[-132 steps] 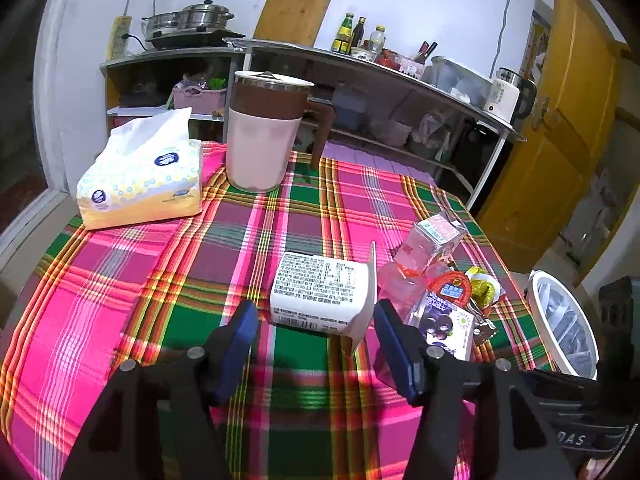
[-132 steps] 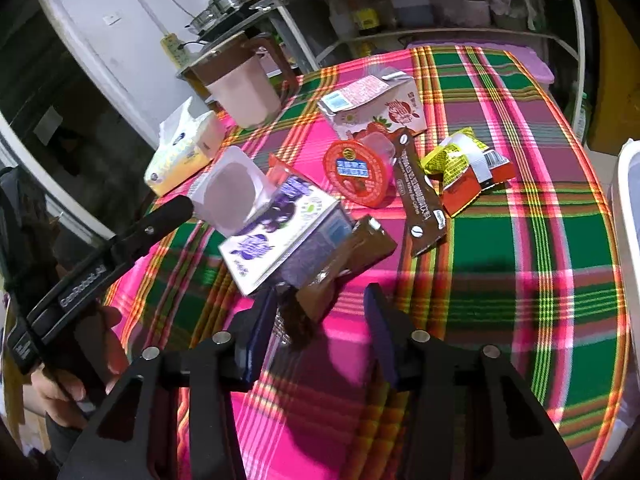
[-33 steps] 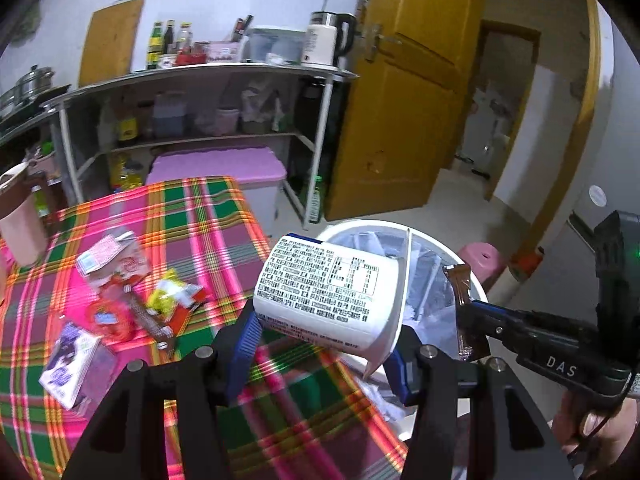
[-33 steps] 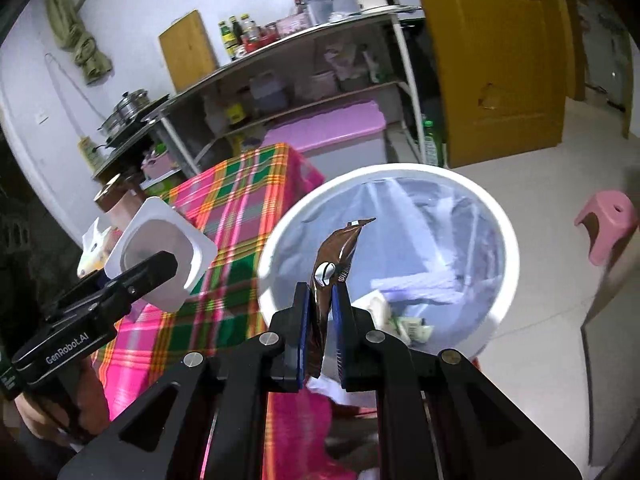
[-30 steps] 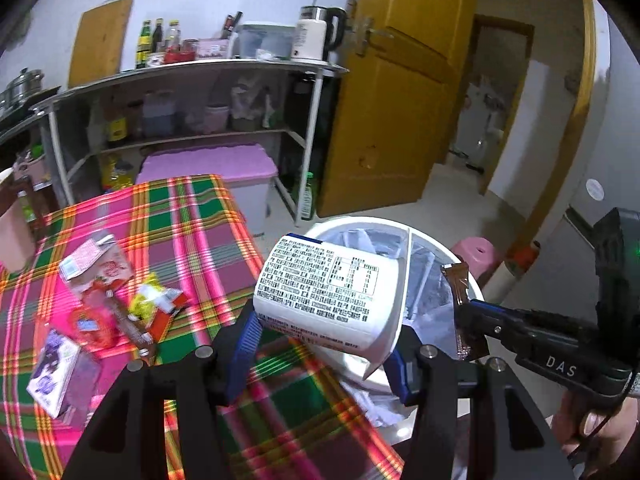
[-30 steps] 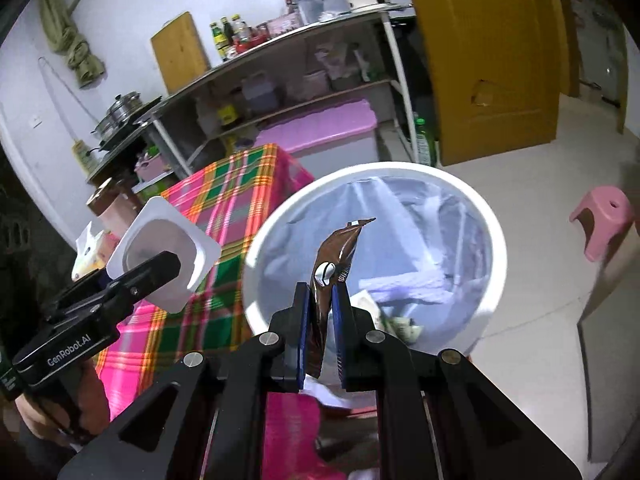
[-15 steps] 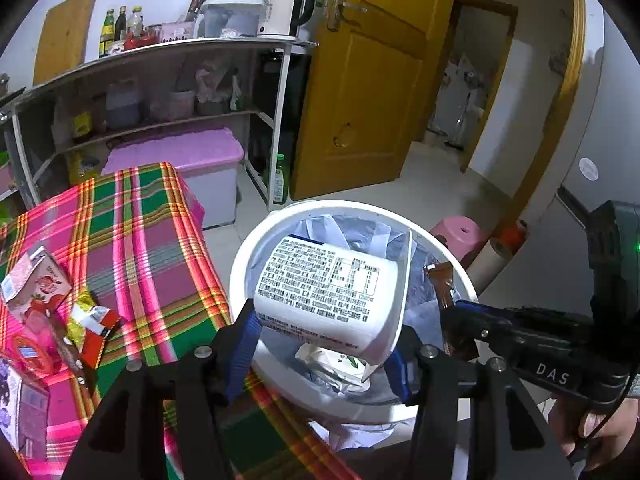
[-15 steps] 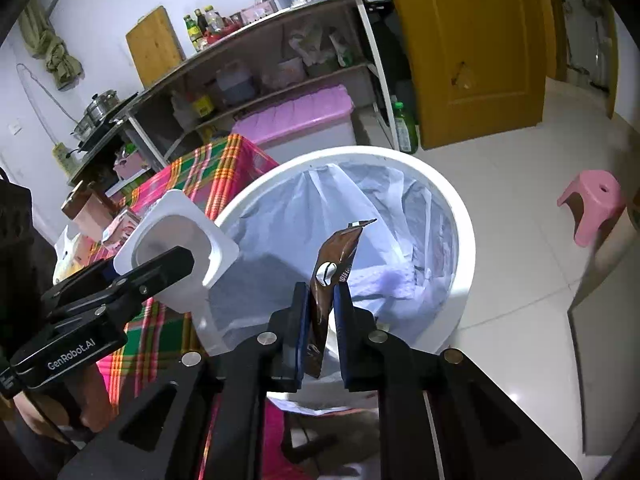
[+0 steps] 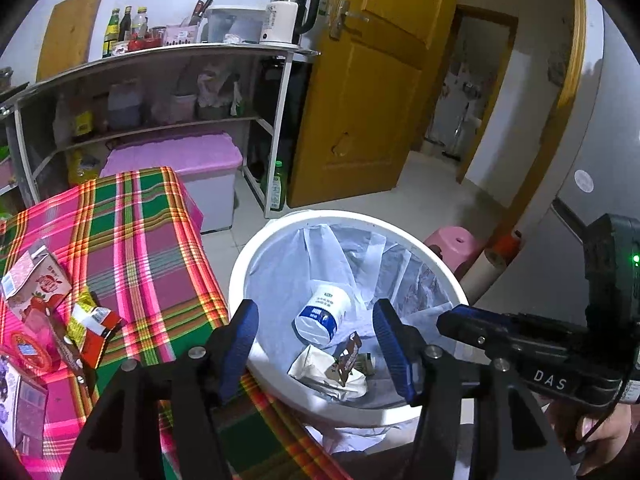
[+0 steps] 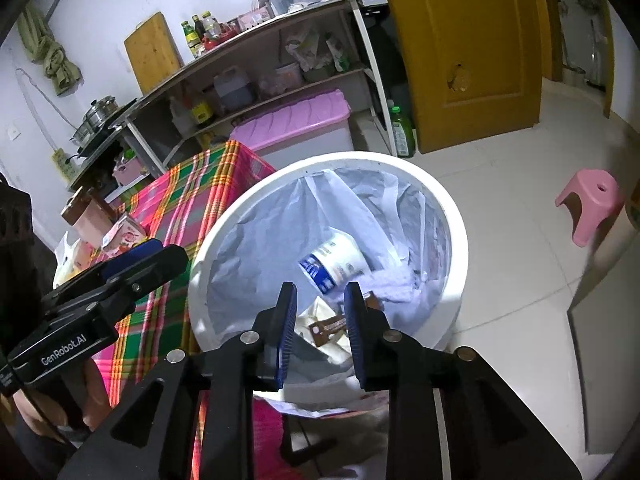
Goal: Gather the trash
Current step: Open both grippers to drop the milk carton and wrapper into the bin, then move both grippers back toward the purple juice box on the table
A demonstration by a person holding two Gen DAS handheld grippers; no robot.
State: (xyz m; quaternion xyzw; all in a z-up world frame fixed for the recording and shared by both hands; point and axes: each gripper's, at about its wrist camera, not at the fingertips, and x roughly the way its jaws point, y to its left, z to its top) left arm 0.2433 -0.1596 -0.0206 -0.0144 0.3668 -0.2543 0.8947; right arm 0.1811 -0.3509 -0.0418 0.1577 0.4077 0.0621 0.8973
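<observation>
White bin (image 9: 256,256): yogurt cup (image 9: 320,314) and brown wrapper (image 9: 349,354) are lying inside. Left gripper (image 9: 316,344) and right gripper (image 10: 320,312), jaws just opened, are being held empty above it.

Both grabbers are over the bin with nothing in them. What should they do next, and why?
Probably swing back to the table. The left gripper and right gripper are open and empty; the right jaws have just been opening. The white cup and brown wrapper lie in the bin. The strawberry carton and yellow-red wrapper remain there.
</observation>
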